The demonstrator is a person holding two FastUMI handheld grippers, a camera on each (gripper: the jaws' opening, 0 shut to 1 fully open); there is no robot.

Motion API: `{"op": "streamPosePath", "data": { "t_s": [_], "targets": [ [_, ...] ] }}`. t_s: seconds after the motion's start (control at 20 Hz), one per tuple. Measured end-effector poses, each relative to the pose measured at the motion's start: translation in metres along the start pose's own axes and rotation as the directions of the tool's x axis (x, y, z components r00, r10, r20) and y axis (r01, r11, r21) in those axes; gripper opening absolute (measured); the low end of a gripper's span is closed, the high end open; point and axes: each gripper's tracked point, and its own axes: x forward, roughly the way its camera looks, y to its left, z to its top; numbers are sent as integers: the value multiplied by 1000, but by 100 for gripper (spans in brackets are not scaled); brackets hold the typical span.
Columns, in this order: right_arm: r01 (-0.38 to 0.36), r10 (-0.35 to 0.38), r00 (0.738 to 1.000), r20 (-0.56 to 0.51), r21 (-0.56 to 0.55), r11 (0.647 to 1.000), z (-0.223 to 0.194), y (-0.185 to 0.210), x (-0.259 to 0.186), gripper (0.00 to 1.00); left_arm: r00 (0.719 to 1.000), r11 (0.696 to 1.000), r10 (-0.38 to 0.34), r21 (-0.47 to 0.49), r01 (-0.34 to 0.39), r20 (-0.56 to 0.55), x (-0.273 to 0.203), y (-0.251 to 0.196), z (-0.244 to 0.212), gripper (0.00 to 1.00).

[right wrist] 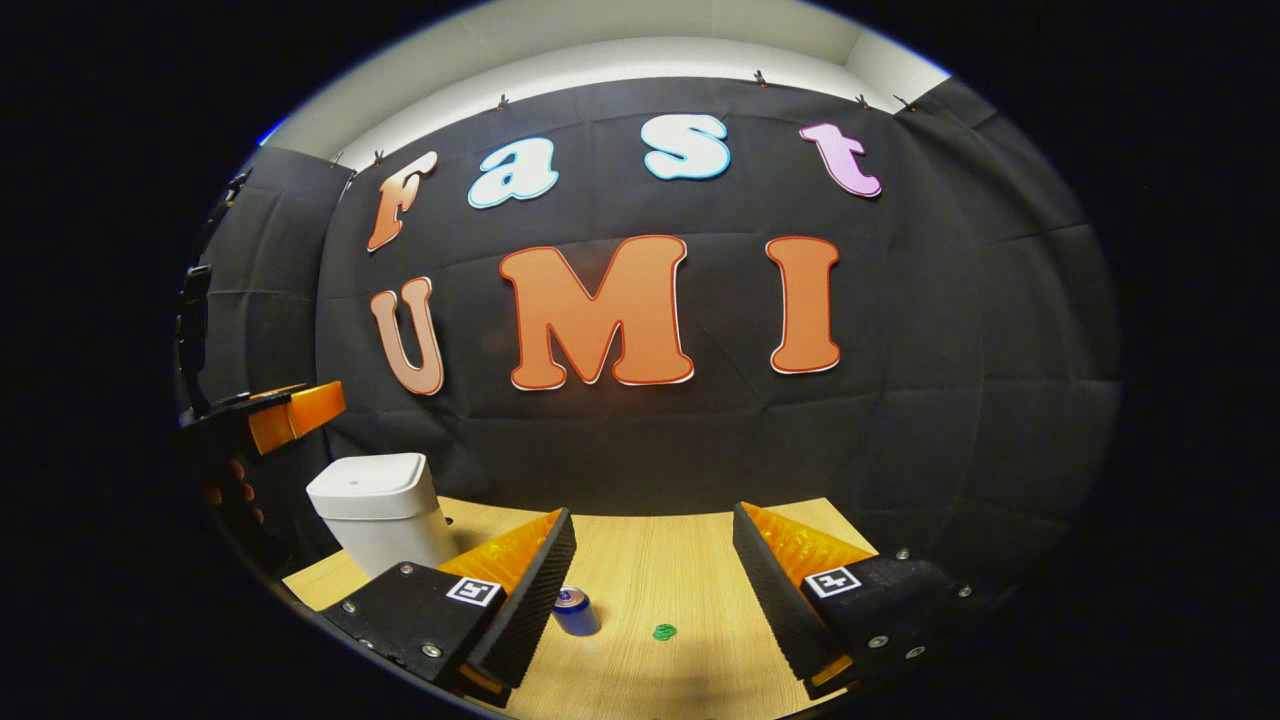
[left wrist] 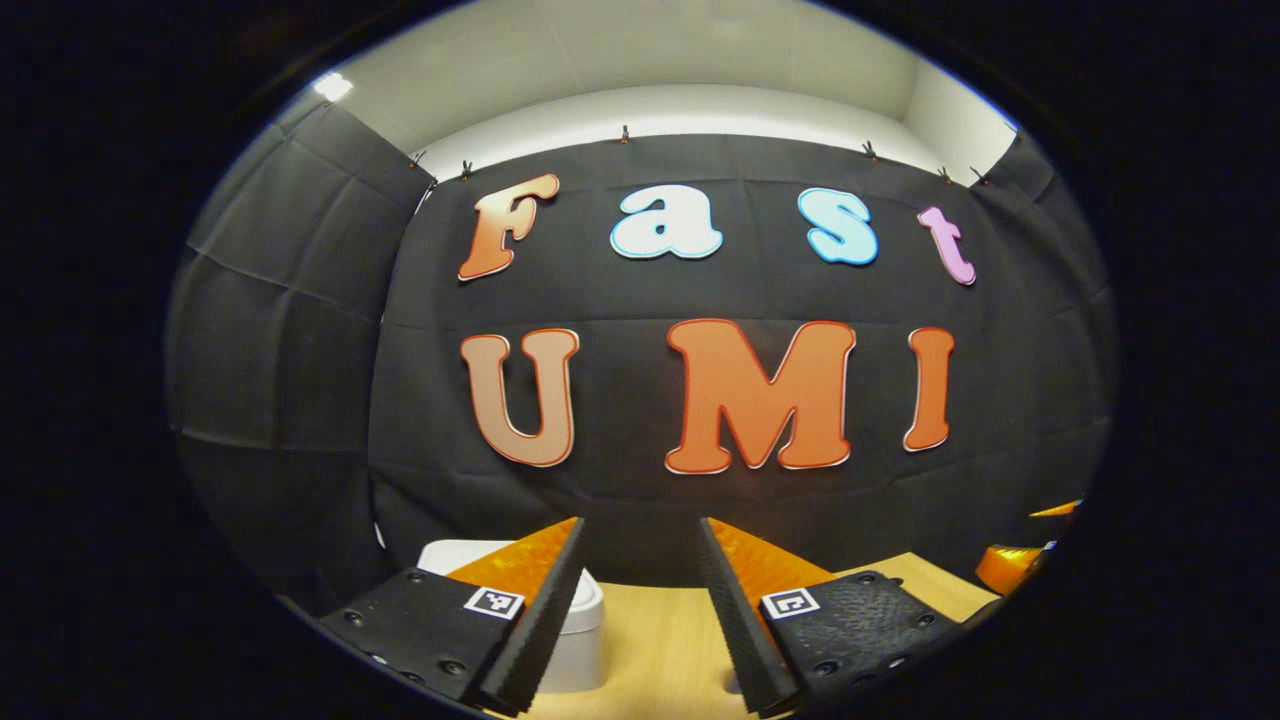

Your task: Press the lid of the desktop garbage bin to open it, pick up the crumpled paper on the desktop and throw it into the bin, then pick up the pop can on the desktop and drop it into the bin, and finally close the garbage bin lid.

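Observation:
The white desktop bin (right wrist: 380, 510) stands at the left of the wooden table (right wrist: 650, 560) with its lid down. In the left gripper view the bin (left wrist: 580, 625) sits low, partly behind my left finger. My left gripper (left wrist: 640, 535) is open and empty, held above the table. A small blue pop can (right wrist: 574, 611) stands upright just beside my right gripper's left finger. My right gripper (right wrist: 652, 522) is open with nothing between its fingers. The left gripper (right wrist: 285, 415) and the hand holding it appear above the bin at the far left of the right gripper view.
A small green round object (right wrist: 664, 632) lies on the table right of the can. The black cloth wall closes off the table's back and sides. Part of the right gripper (left wrist: 1015, 565) shows at the right edge of the left gripper view.

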Motion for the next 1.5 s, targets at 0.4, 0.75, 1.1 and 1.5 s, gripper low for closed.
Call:
{"op": "streamPosePath", "data": {
  "t_s": [0.4,0.75,1.1,1.5],
  "targets": [
    [-18,18,999,-27,0,1000,-10,4,6,94,976,985,171,17,-170,-137,46,93,-38,5],
    [-8,8,998,-58,-3,1000,-24,0,9,94,915,992,93,-41,-118,-392,89,122,-128,0],
    [22,-19,996,-90,28,999,-37,-15,11,94,860,991,79,-50,-120,-505,96,123,-173,0],
    [-15,18,993,-119,28,1000,-46,-3,13,94,827,992,125,82,-96,-549,88,119,-178,0]
  ]
}}
